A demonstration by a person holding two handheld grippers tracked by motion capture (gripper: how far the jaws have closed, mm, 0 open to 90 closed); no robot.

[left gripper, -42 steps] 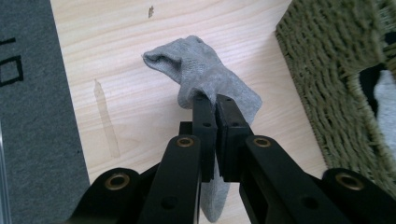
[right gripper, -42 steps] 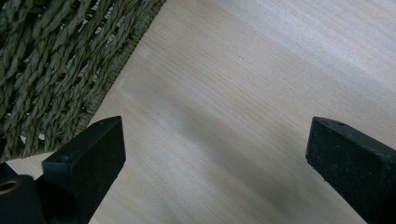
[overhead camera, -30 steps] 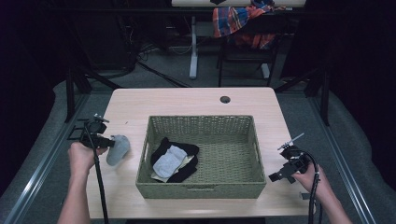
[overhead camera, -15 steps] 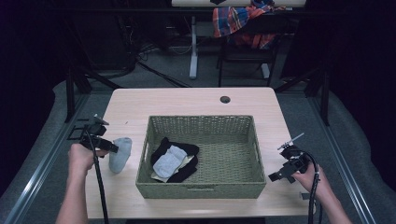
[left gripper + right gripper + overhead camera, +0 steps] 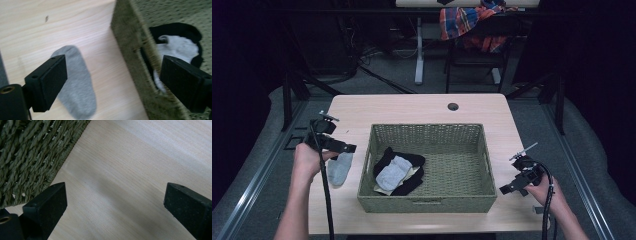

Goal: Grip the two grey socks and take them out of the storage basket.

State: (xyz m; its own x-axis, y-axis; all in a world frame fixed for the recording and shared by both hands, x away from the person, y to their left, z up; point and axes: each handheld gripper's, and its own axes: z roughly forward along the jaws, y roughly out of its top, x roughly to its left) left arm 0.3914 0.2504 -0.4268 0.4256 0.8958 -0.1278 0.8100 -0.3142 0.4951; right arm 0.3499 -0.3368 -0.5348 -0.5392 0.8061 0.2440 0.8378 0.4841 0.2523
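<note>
high view overhead facing forward, gripper views close, sharing basket (image 5: 427,202)

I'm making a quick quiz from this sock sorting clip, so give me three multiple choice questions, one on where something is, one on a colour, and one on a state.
1. Where does the grey sock lie?
A. on the table left of the basket
B. inside the basket
C. on the floor

2. What colour is the woven basket?
A. red
B. olive green
C. white

3. How does the left gripper stand?
A. shut on the sock
B. shut on the basket rim
C. open, holding nothing

Answers:
1 A, the sock rests flat on the table beside the basket's left wall.
2 B, its weave looks olive green in the high view.
3 C, its jaws have just been opening and stand apart above the sock.
</note>
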